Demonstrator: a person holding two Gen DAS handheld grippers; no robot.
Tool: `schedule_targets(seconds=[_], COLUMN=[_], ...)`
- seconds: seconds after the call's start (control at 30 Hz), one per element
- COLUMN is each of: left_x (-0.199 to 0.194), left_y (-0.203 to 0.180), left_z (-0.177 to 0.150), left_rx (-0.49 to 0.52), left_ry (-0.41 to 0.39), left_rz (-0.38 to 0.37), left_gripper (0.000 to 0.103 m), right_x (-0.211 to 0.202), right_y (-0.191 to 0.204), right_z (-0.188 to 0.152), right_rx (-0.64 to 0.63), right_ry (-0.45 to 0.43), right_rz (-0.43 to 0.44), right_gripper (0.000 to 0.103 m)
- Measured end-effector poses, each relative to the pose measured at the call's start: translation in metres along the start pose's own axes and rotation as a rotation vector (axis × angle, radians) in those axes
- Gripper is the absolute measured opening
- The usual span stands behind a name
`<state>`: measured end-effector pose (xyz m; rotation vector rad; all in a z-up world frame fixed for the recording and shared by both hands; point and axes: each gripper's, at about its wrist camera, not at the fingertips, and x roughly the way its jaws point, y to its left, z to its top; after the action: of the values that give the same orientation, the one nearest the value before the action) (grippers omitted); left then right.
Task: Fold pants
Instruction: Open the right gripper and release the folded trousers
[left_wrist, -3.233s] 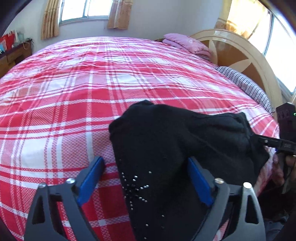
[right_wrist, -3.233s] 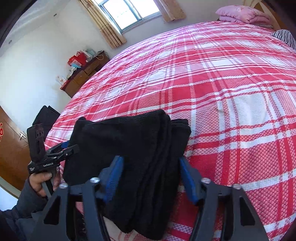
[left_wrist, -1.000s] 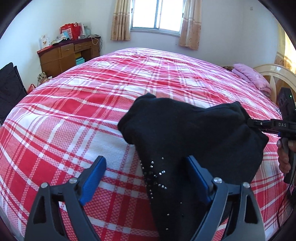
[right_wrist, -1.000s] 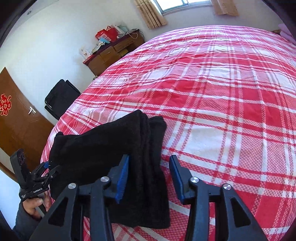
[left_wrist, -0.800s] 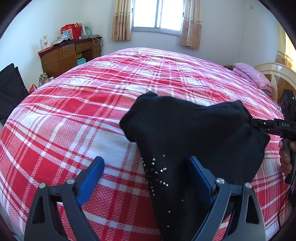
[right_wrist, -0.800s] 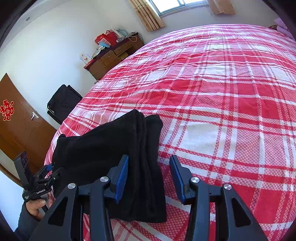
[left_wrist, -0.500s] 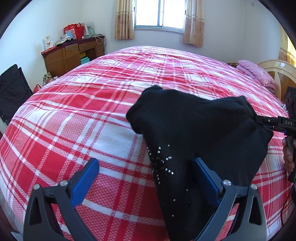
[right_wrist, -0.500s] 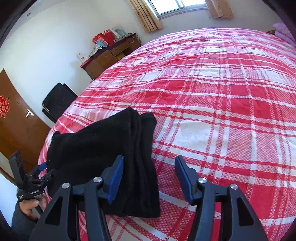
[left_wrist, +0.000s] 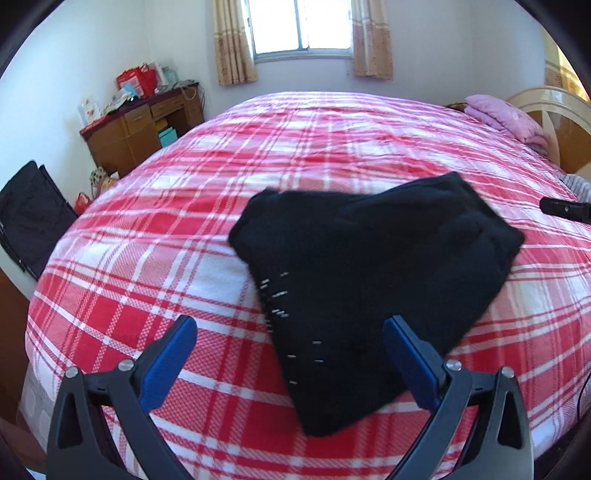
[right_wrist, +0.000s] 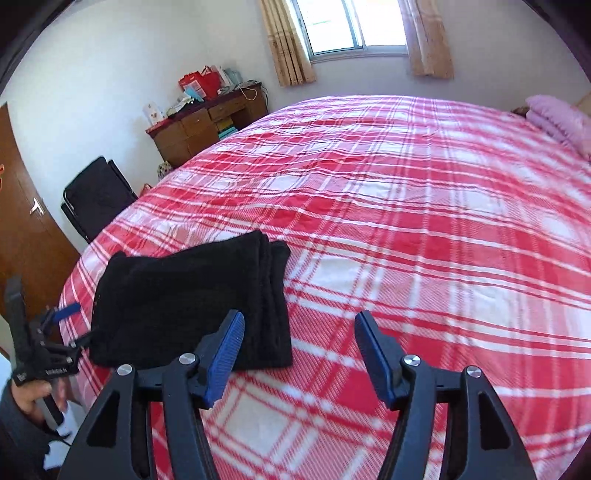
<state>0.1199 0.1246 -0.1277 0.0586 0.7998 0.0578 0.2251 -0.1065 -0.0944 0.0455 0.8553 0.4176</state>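
Your left gripper (left_wrist: 290, 347): jaws apart, empty. Your right gripper (right_wrist: 299, 345): jaws apart, empty. Folded black pants (right_wrist: 192, 295) lie on bed (right_wrist: 424, 221), near left corner.

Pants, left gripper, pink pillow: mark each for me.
Pants (right_wrist: 192, 295): right wrist view, middle of the folded stack.
Left gripper (left_wrist: 288, 354): left wrist view, midway between the open fingertips.
Pink pillow (left_wrist: 506, 120): left wrist view, top face.
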Motion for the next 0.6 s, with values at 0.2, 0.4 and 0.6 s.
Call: schedule_targets(seconds=[0.2, 0.4, 0.6], left_x=[-0.043, -0.08, -0.108], left_y=[-0.023, -0.041, -0.054], left_z=[0.019, 0.035, 0.039], left_rx=[0.026, 0.051, 0.075], left_ry=[-0.084, -0.154, -0.223], left_rz=[-0.024, -0.055, -0.079], left_gripper=[0.103, 0.103, 0.103], right_x=[-0.042, -0.09, -0.129], right_y=[0.014, 0.036, 0.056], right_z=[-0.009, -0.007, -0.013], right_rx=[-0.061, -0.152, -0.201], right_ry=[-0.05, -0.127, -0.194], right_rz=[-0.014, -0.053, -0.047], right_gripper=[0.064, 0.064, 0.066])
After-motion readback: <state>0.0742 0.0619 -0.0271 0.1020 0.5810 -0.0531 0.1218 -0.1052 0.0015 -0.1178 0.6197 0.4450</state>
